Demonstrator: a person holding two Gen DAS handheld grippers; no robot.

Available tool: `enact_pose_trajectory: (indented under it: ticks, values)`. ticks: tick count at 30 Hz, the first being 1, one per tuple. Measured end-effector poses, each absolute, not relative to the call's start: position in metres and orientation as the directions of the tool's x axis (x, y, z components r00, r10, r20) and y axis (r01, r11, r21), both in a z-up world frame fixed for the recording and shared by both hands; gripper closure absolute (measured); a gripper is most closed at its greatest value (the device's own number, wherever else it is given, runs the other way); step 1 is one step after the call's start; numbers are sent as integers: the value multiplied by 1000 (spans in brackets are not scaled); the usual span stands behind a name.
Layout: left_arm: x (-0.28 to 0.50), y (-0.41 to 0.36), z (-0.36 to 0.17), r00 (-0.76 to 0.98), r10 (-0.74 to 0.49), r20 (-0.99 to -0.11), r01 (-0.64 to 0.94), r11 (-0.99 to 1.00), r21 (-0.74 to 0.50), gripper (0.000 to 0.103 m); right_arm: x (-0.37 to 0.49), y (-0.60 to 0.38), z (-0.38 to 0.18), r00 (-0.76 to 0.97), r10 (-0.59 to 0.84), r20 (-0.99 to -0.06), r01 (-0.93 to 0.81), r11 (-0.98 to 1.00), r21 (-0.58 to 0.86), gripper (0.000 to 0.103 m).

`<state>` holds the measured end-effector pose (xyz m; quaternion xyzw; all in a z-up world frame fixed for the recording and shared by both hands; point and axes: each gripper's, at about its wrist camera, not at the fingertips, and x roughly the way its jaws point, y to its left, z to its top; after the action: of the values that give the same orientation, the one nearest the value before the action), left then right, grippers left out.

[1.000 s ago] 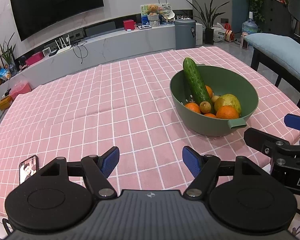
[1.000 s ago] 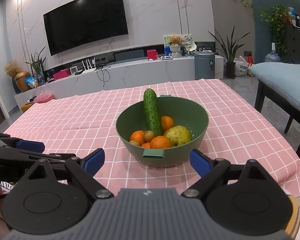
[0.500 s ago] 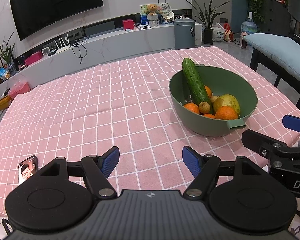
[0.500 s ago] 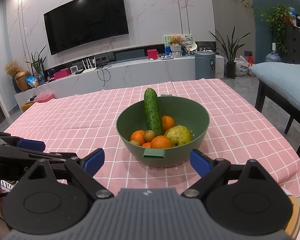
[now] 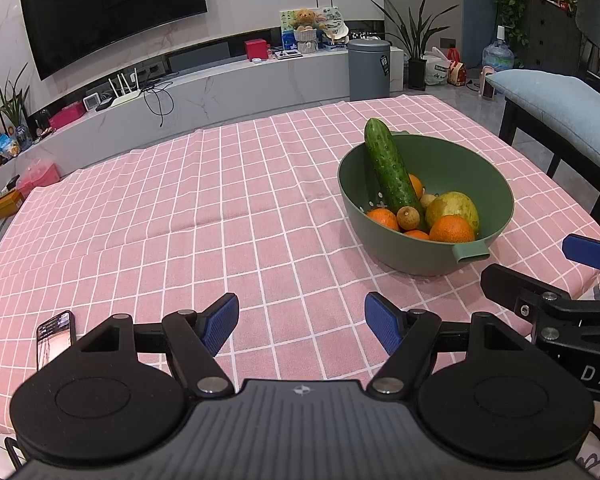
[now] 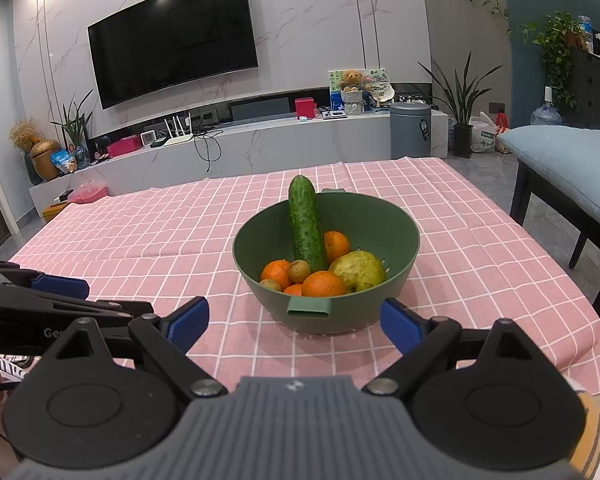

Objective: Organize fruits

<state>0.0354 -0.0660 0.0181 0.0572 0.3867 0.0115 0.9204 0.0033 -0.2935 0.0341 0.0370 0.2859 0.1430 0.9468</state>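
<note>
A green bowl (image 5: 496, 184) (image 6: 396, 220) stands on the pink checked tablecloth (image 5: 180, 216). In it a cucumber (image 5: 390, 172) (image 6: 306, 224) leans on the far rim, with oranges (image 5: 452, 229) (image 6: 323, 284), a yellow-green pear (image 5: 454, 207) (image 6: 360, 270) and small brown fruits (image 5: 408, 217) (image 6: 300, 271). My left gripper (image 5: 302, 322) is open and empty over the cloth, left of and nearer than the bowl. My right gripper (image 6: 294, 322) is open and empty, just in front of the bowl's handle (image 6: 309, 307).
A phone (image 5: 54, 338) lies on the cloth near the front left edge. The right gripper's fingers (image 5: 588, 250) show at the right of the left wrist view. A chair with a blue cushion (image 6: 572, 164) stands right of the table.
Both grippers have drifted slightly; the bowl sits a touch higher in the left wrist view. Both stay open and empty.
</note>
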Motion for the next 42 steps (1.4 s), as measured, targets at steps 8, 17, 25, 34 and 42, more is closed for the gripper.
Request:
enact_pose_trajectory:
  ticks: [8, 17, 25, 34, 42]
  values:
    - [35, -67, 19, 701, 66, -710, 22, 993, 115, 19, 3, -294, 34, 796, 292, -530, -250, 956, 151, 14]
    - [36, -67, 20, 701, 66, -710, 21, 993, 113, 19, 3, -294, 34, 796, 292, -530, -250, 956, 152, 14]
    - [35, -67, 20, 701, 65, -710, 22, 993, 113, 19, 3, -294, 34, 796, 292, -530, -250, 956, 152, 14]
    - [35, -67, 20, 701, 66, -710, 21, 993, 112, 19, 3, -294, 34, 796, 292, -530, -249, 956, 152, 14]
    - [32, -66, 23, 708, 65, -703, 21, 993, 113, 20, 3, -294, 34, 796, 291, -531, -249, 957, 152, 14]
